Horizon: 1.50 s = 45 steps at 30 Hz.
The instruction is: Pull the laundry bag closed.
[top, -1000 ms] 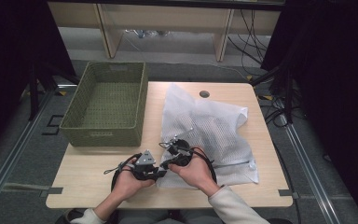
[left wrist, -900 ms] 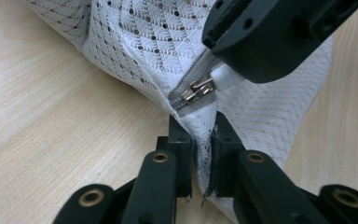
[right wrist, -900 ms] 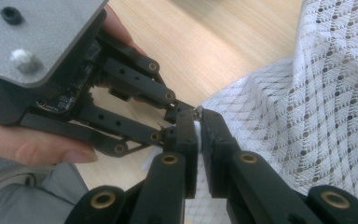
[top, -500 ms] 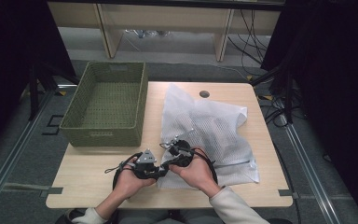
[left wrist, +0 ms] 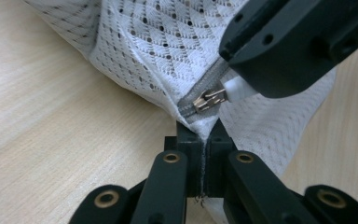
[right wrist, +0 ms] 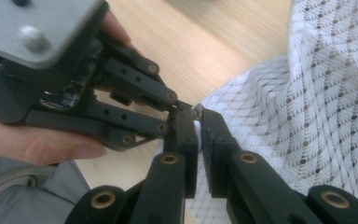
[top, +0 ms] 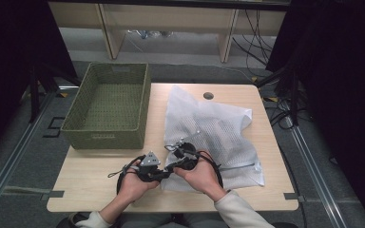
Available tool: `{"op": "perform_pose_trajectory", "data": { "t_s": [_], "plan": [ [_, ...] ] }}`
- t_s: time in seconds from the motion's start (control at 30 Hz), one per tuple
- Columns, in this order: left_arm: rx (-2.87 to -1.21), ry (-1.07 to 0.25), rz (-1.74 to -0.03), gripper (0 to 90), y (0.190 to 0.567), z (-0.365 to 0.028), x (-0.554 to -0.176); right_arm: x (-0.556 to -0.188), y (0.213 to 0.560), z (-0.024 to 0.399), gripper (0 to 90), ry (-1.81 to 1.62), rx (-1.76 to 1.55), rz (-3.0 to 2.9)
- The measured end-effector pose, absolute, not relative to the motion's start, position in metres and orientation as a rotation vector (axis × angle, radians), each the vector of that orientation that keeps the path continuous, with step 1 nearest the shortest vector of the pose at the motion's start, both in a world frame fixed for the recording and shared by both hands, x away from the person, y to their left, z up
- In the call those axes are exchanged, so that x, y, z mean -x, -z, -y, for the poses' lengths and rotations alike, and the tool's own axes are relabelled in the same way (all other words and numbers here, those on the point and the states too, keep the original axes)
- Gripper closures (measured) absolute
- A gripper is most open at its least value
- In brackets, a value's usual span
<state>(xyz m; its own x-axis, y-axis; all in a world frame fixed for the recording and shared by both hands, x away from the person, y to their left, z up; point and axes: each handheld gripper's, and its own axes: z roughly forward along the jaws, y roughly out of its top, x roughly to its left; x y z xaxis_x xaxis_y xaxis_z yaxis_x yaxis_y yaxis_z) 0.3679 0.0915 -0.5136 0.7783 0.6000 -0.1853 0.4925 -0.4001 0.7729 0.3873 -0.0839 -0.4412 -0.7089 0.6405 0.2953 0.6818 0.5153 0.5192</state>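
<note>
Since a second ago neither hand has shifted on the tabletop; the one change is that the left claw (left wrist: 204,161) has just been closing, and it now stands clamped on the corner of the white mesh zippered laundry bag (top: 214,133), right at the end of the grey zipper tape (left wrist: 204,86). That bag lies flat on the right half of the light wooden tabletop (top: 90,178), its near left corner lifted between the two claws, with the empty green woven basket (top: 108,105) well apart on the far left. The right claw (right wrist: 196,126) is pinched on the small white pull tab (left wrist: 237,88) fixed to the metal zipper slider (left wrist: 209,100), which sits just beside the left claw's hold. The step in hand looks to be drawing the zipper along its track, and doing it well depends on the two grips working against each other: the left should keep the corner anchored and the fabric taut (slack mesh bunches ahead of a slider and jams it), while the right pulls the tab straight along the line of the teeth, low and parallel to the tabletop, not upward. The tab is small and held near its tip, so a steady, unhurried pull seems wiser than a jerk, which could slip it free.
</note>
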Motion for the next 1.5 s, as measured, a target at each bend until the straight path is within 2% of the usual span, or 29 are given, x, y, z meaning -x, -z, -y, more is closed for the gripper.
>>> {"op": "perform_pose_trajectory", "data": {
  "t_s": [0.13, 0.37, 0.63, 0.7, 0.73, 0.87, 1.13, 1.23, 1.5],
  "plan": [
    [-2.057, -0.202, -0.805, 88.4, 0.510, -0.091, -0.366, -0.385, 0.444, 0.088, 87.0, 0.968, 1.188, 2.672],
    [-2.009, -0.163, -0.849, 88.5, 0.509, -0.088, -0.362, -0.383, 0.445, 0.091, 87.1, 0.957, 1.204, 2.687],
    [-2.052, -0.223, -0.798, 88.5, 0.506, -0.090, -0.363, -0.380, 0.445, 0.092, 87.2, 0.920, 1.242, 2.664],
    [-2.013, -0.183, -0.830, 88.6, 0.507, -0.088, -0.361, -0.382, 0.445, 0.095, 87.1, 0.941, 1.196, 2.649],
    [-2.053, -0.209, -0.804, 88.6, 0.506, -0.090, -0.363, -0.381, 0.446, 0.096, 87.1, 0.933, 1.206, 2.654],
    [-2.007, -0.211, -0.832, 88.6, 0.506, -0.087, -0.360, -0.381, 0.448, 0.096, 86.8, 0.972, 1.220, 2.634],
    [-2.033, -0.225, -0.810, 88.6, 0.505, -0.087, -0.360, -0.380, 0.448, 0.095, 83.6, 1.008, 1.203, 2.614],
    [-2.023, -0.235, -0.811, 88.6, 0.505, -0.086, -0.359, -0.380, 0.449, 0.094, 86.4, 1.024, 1.220, 2.610],
    [-2.025, -0.198, -0.828, 88.6, 0.505, -0.086, -0.359, -0.380, 0.446, 0.097, 86.4, 1.069, 1.207, 2.623]
  ]
}}
